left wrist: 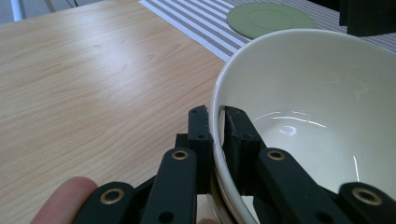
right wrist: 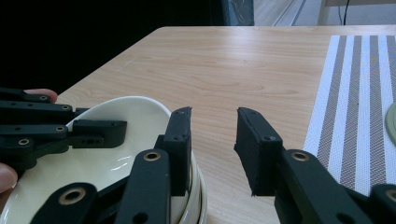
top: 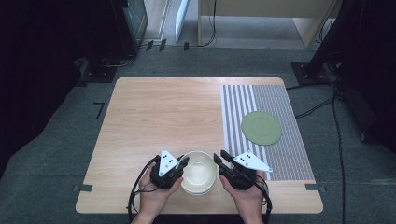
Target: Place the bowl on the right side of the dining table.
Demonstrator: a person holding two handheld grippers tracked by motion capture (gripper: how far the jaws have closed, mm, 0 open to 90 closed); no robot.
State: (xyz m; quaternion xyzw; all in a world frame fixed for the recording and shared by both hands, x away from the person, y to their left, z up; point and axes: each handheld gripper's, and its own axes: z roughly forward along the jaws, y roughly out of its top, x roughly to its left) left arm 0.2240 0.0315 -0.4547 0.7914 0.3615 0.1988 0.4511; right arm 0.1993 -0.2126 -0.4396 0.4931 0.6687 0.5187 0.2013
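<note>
A cream bowl point(top: 198, 171) point(left wrist: 317, 107) point(right wrist: 116, 154) stands near the table's front edge, and layered rims beneath it suggest it is nested in another bowl. My left gripper point(top: 184, 162) point(left wrist: 215, 116) is shut on the bowl's left rim, one jaw inside and one outside. My right gripper point(top: 222, 155) point(right wrist: 214, 116) is open beside the bowl's right rim. Its left jaw stands right against the rim's outside, with only bare tabletop between the jaws. A hand holds each gripper from the bottom of the high view.
A flat green plate point(top: 261, 127) point(left wrist: 268, 18) lies on a grey-and-white striped mat point(top: 280, 154) point(right wrist: 355, 93) covering the right part of the wooden table point(top: 163, 112). Dark equipment and cables stand on the floor around the table.
</note>
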